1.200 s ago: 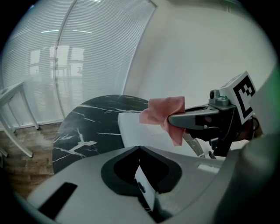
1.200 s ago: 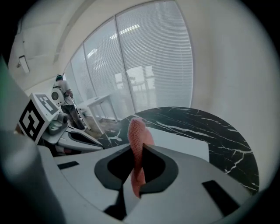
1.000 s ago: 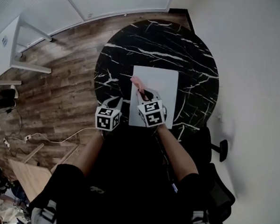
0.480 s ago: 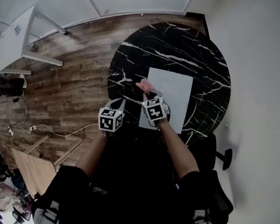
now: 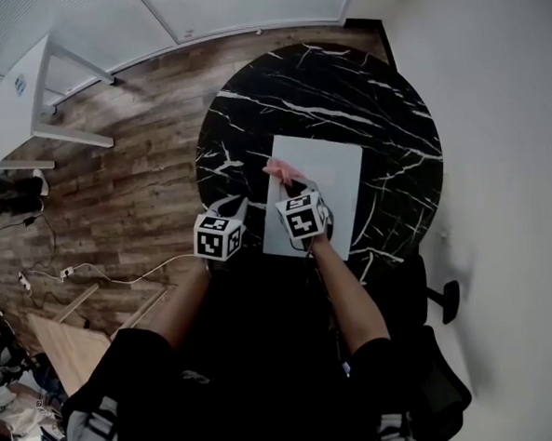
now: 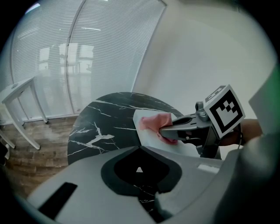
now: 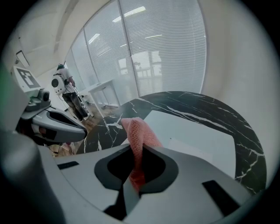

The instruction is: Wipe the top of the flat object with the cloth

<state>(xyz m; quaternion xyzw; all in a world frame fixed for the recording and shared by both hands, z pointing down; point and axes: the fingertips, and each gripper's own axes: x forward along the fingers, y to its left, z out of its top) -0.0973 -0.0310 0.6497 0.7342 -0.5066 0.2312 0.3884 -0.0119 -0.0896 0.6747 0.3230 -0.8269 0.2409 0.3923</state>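
We see a round black marble tabletop (image 5: 381, 106) standing on a wooden plank floor (image 5: 133, 177), a white desk (image 5: 17, 100) far left, a thin cable (image 5: 102, 275) trailing over the boards, and a black chair (image 5: 439, 298) near the white wall (image 5: 505, 154)

The sheet (image 5: 334, 179) lies on the table (image 5: 380, 97), toward its near side. The cloth (image 5: 282, 171) rests on the sheet's left edge. A desk (image 5: 17, 100) stands far left.

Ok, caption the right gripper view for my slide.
Right hand-held gripper holds pink cloth at edge of white board on black marble table.
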